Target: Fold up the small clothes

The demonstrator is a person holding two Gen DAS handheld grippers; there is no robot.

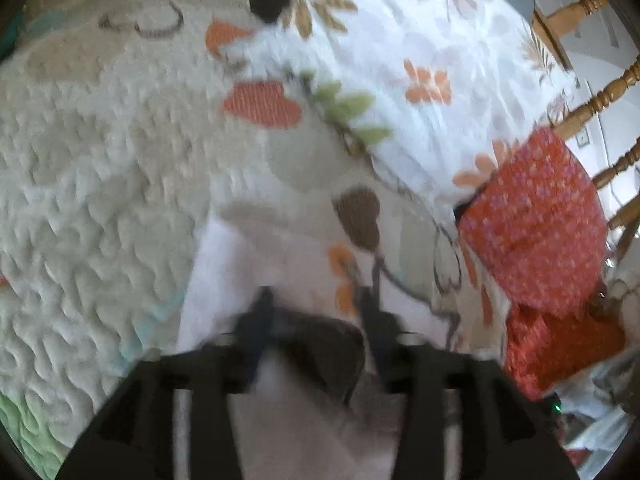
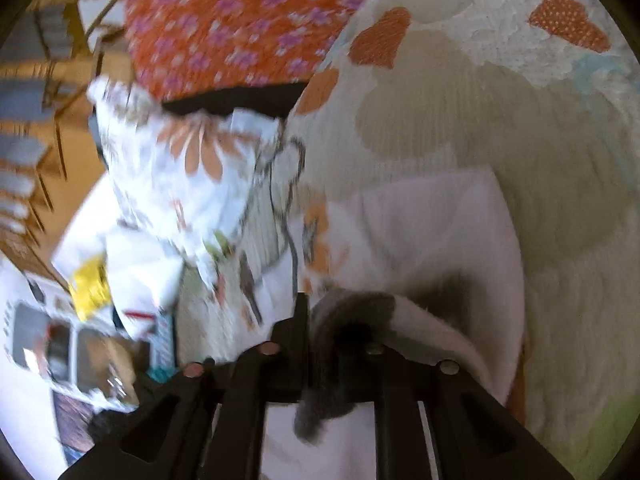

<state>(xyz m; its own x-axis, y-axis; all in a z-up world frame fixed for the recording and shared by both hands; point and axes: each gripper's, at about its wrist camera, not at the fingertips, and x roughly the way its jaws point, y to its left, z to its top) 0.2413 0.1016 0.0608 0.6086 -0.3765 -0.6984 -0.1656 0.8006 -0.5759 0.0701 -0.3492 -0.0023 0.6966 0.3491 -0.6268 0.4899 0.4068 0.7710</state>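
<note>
At the bottom of the left wrist view your left gripper (image 1: 316,308) had its two fingers spread apart over a pale pink garment (image 1: 240,264), with a dark grey patch of cloth lying between them (too blurred to tell whether either finger touched it). In the right wrist view your right gripper (image 2: 340,320) sat low centre, and the grey hem (image 2: 332,360) of the same pale pink garment (image 2: 440,232) bunched between its fingers; I could not tell whether they were clamped on it. The garment lay on the quilted bedspread (image 1: 88,184), which filled the left of the left view. Farther off, at right, were a white floral pillow (image 1: 400,52) and an orange flowered cushion (image 1: 532,216), touching each other
</note>
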